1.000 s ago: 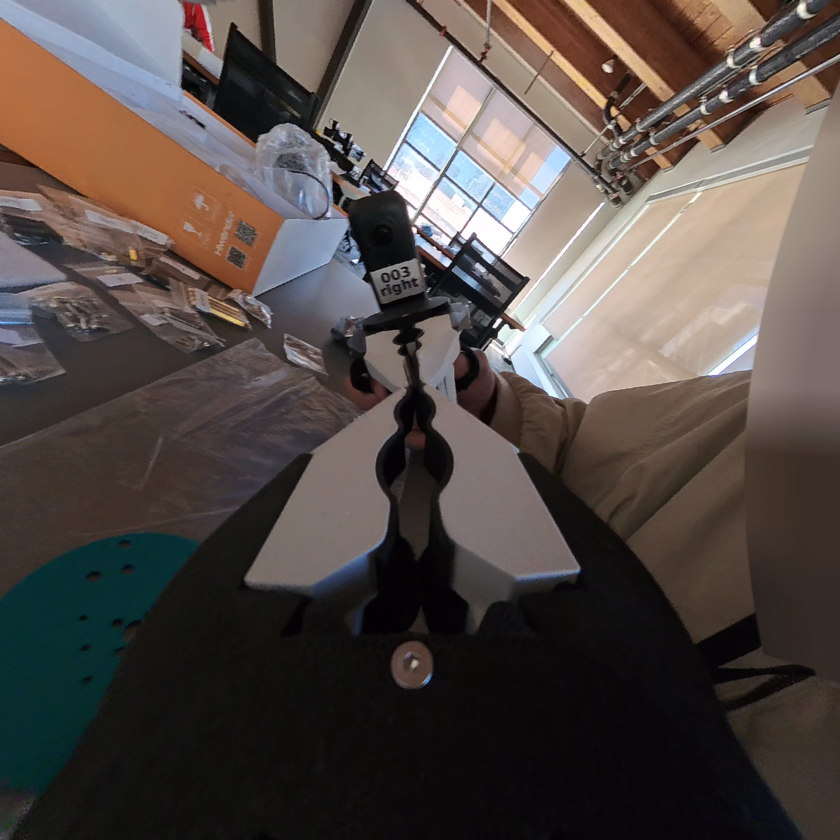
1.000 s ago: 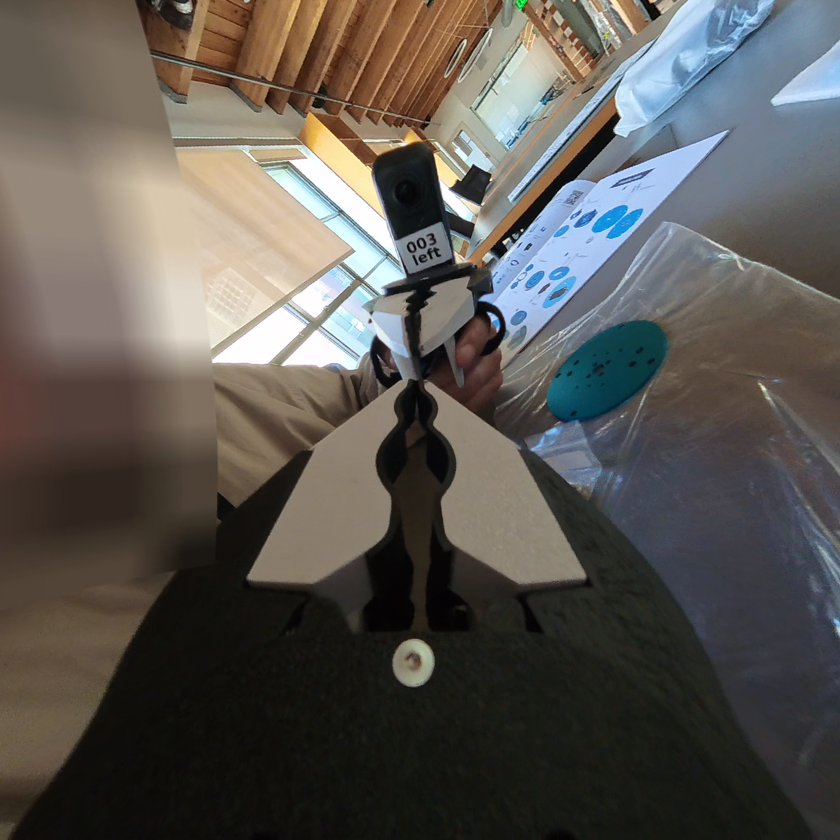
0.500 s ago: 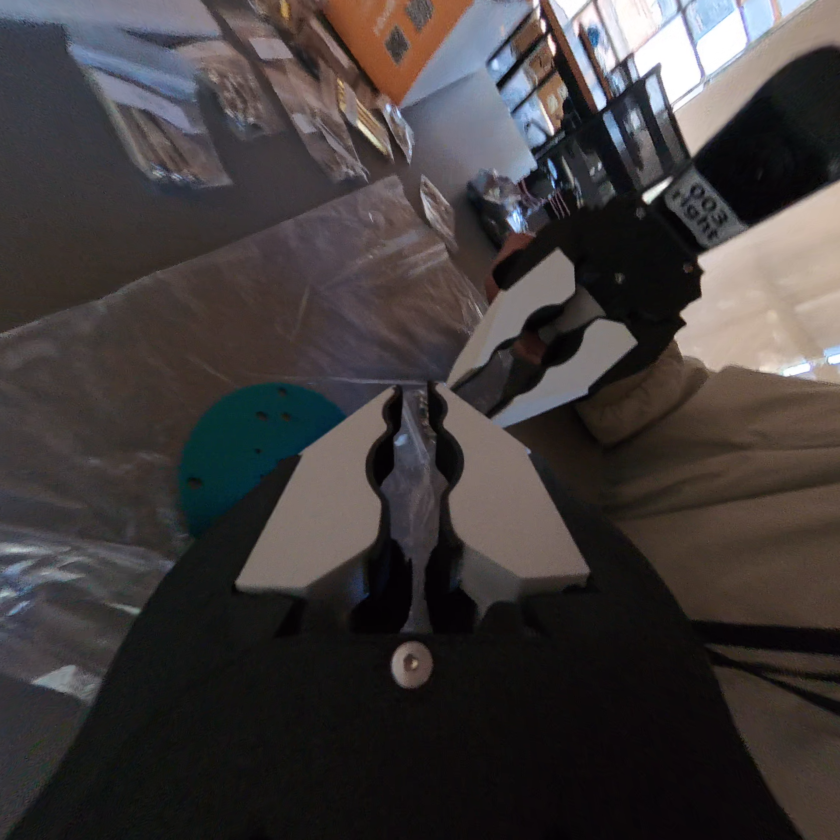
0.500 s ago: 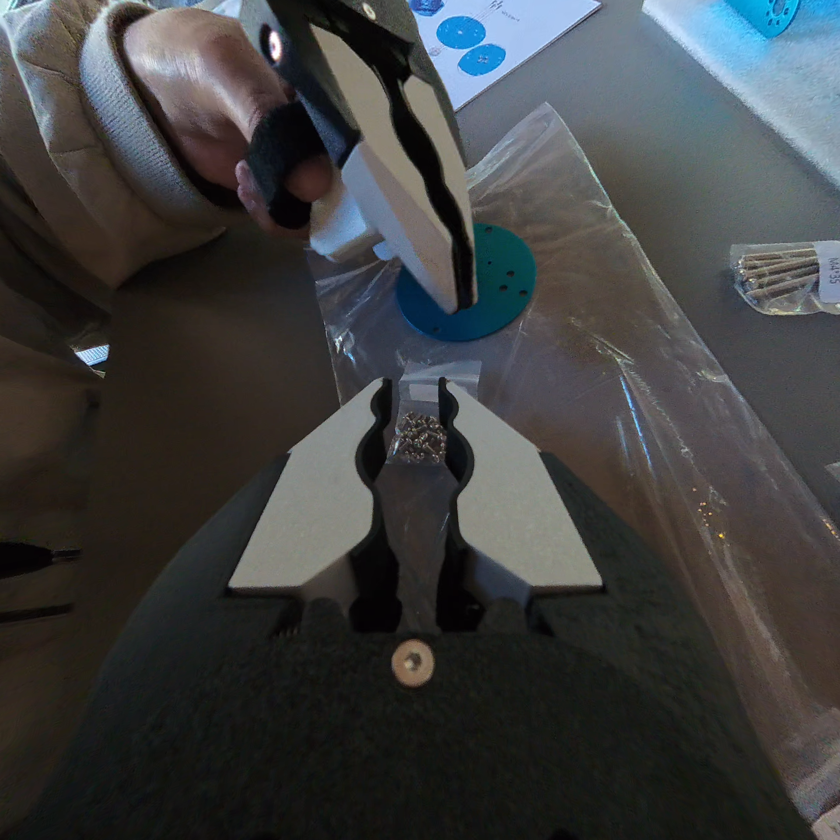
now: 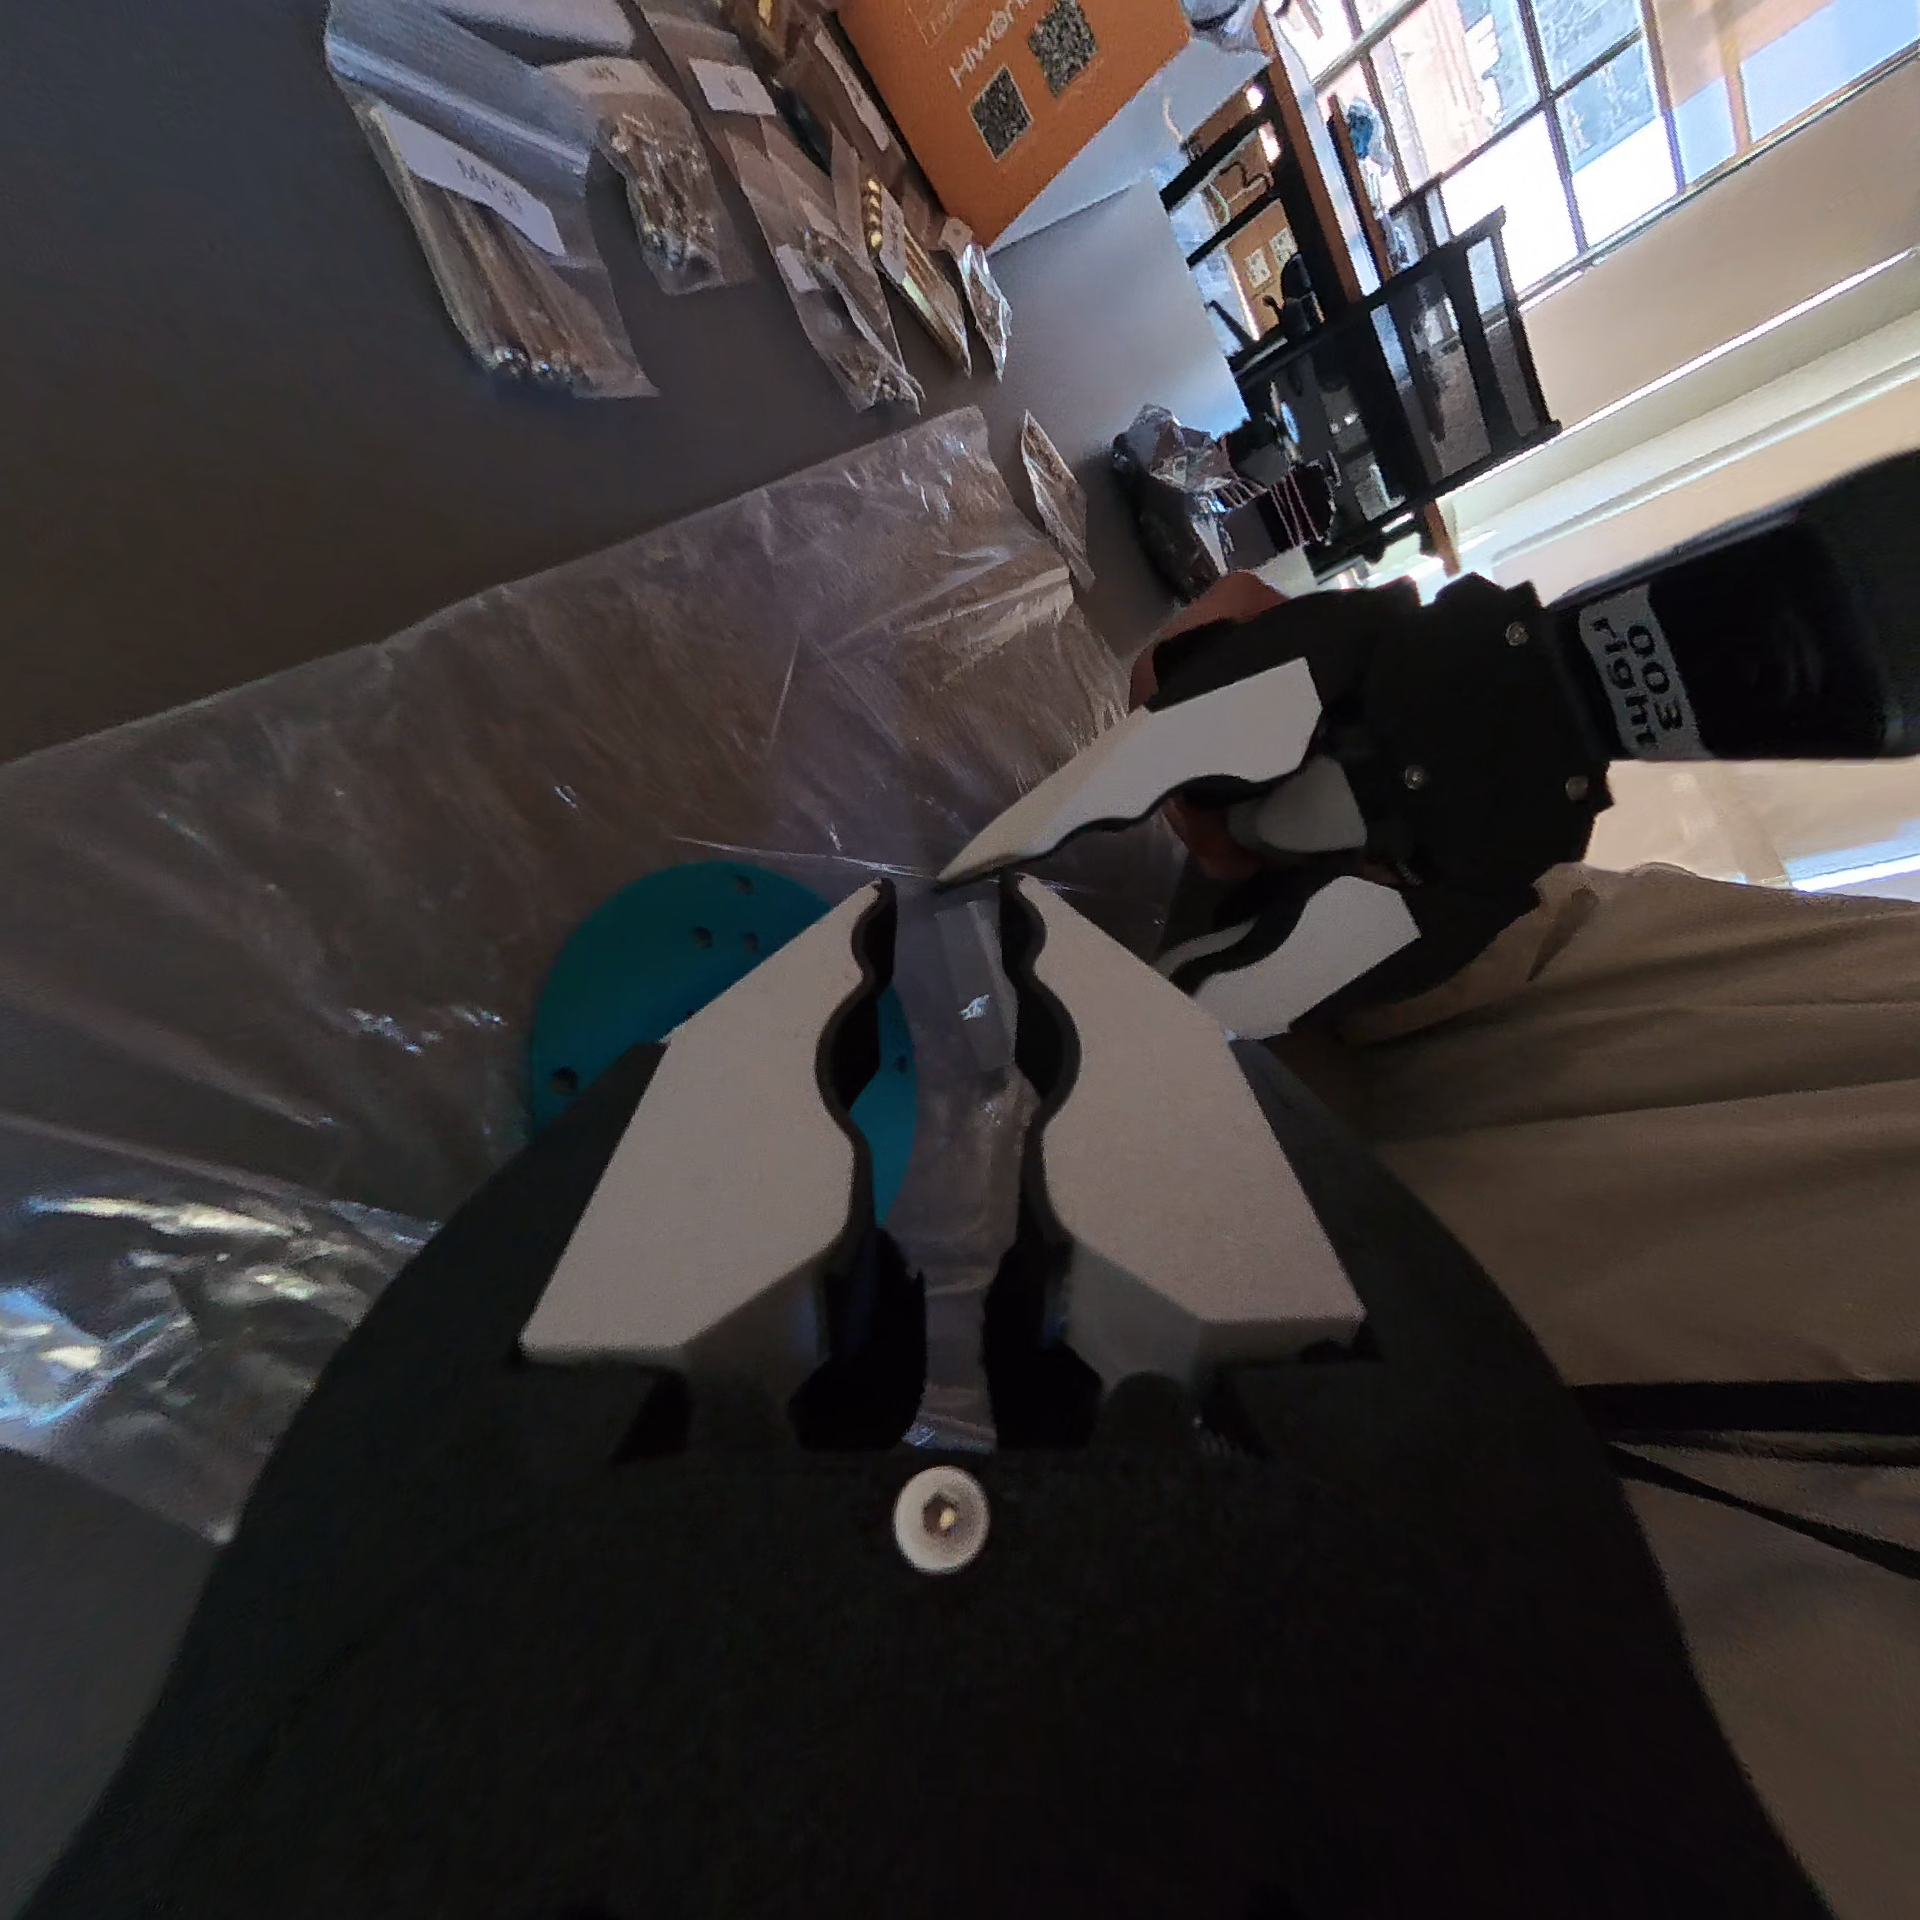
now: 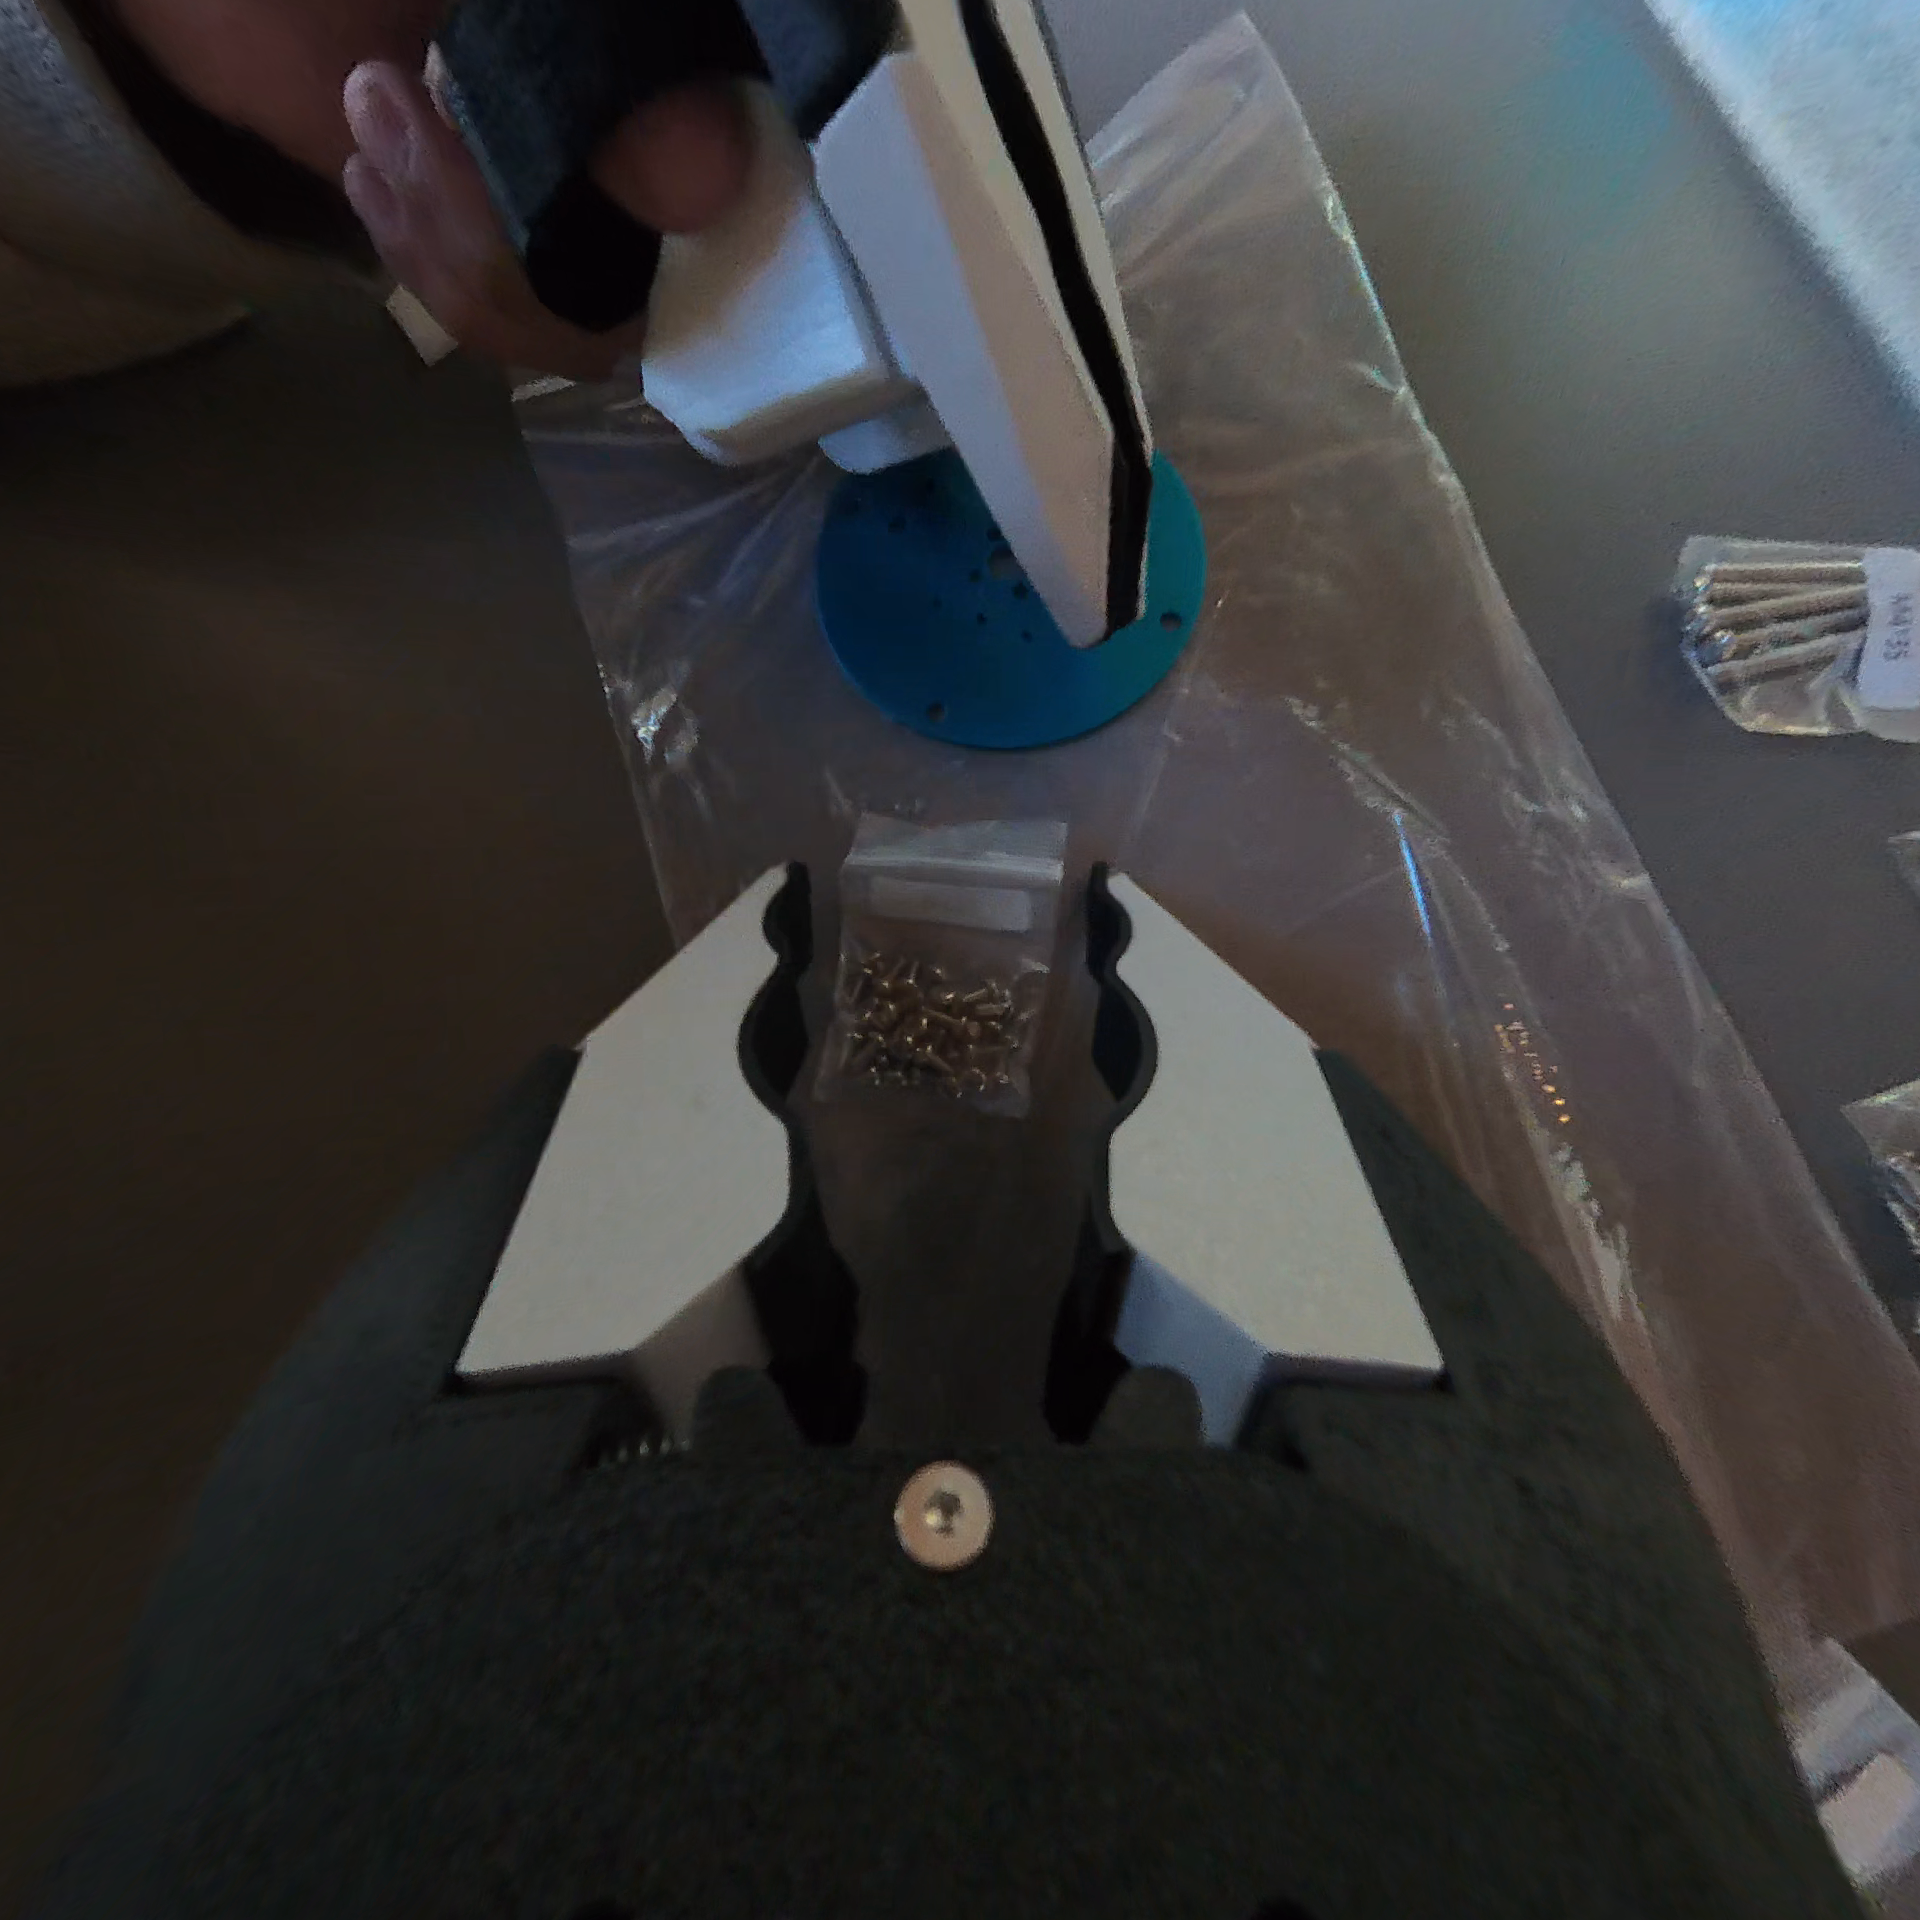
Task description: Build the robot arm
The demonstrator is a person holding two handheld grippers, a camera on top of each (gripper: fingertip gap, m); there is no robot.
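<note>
A small clear bag of little screws [image 6: 940, 997] lies on a big clear plastic sheet [image 6: 1351, 831] on the dark table. My right gripper [image 6: 940, 883] is open, with one finger on each side of the bag, apart from it. In the left wrist view the bag [image 5: 971, 987] shows through the narrow gap of my left gripper [image 5: 948, 899], which is slightly open and empty. The right gripper [image 5: 1091, 914] comes in from the right there, jaws apart. A teal disc with holes [image 6: 966, 665] lies just beyond the bag, and the left gripper [image 6: 1101, 623] hangs over it. The disc also shows in the left wrist view [image 5: 665, 987].
Several labelled bags of screws and hardware [image 5: 499, 239] lie on the table [image 5: 208, 416] past the sheet [image 5: 520, 748], and more lie to the right [image 6: 1787, 644]. An orange box [image 5: 1018, 94] stands behind them. A person's hand [image 6: 436, 208] and beige sleeve [image 5: 1558, 1091] are close by.
Both grippers swung down from facing each other in the air to point at the table. Both were shut and have opened, the right one widely, around the small screw bag.
</note>
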